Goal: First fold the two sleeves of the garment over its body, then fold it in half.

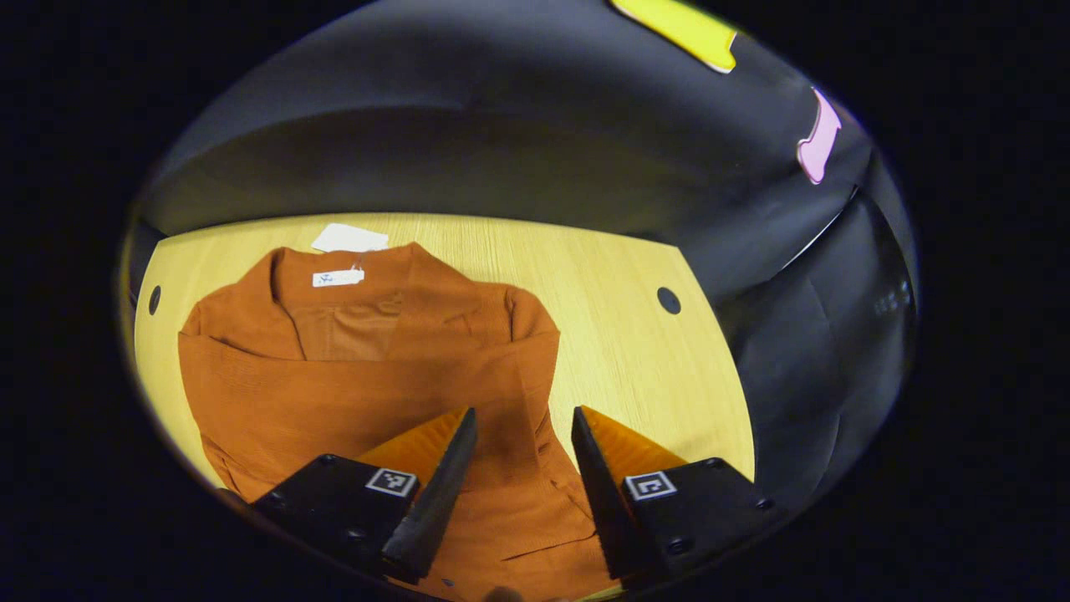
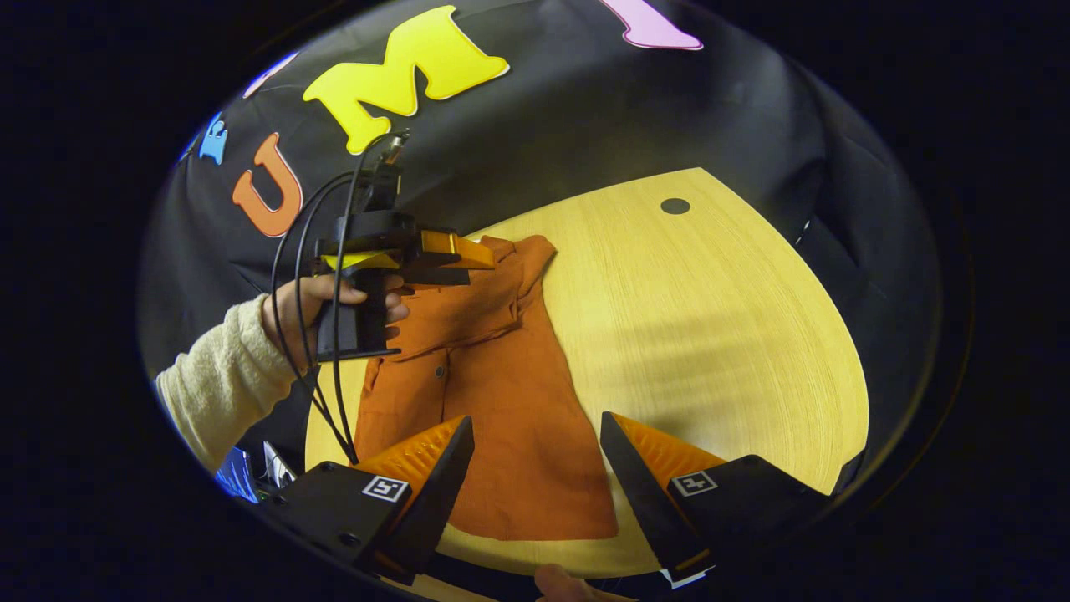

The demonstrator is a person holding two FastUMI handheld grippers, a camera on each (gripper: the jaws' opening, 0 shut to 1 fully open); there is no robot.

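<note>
A rust-orange garment (image 1: pixel 368 376) lies flat on the light wooden table (image 1: pixel 619 334), its collar toward the far edge and its hem toward the near edge. In the left gripper view the collar (image 1: pixel 351 288) carries a small white label, and a white paper tag (image 1: pixel 349 238) rests on the wood just beyond it; a sleeve (image 1: pixel 535 393) lies folded inward across the body along the side nearest the bare tabletop. In the right gripper view the garment (image 2: pixel 493 410) appears as a long narrow shape with a straight hem near the table's front edge. The left gripper (image 1: pixel 522 426) hangs above the lower part of the garment with its two fingers spread apart and nothing between them. Seen from the right gripper view, that left gripper (image 2: pixel 481 255) is held over the collar end by a hand (image 2: pixel 322 305) in a cream knitted sleeve (image 2: pixel 221 376), with black cables (image 2: pixel 313 334) trailing down from it. The right gripper (image 2: pixel 535 435) hovers over the hem end, fingers likewise wide apart and holding nothing. A dark round hole (image 2: pixel 675 206) sits in the tabletop well beyond the garment.
</note>
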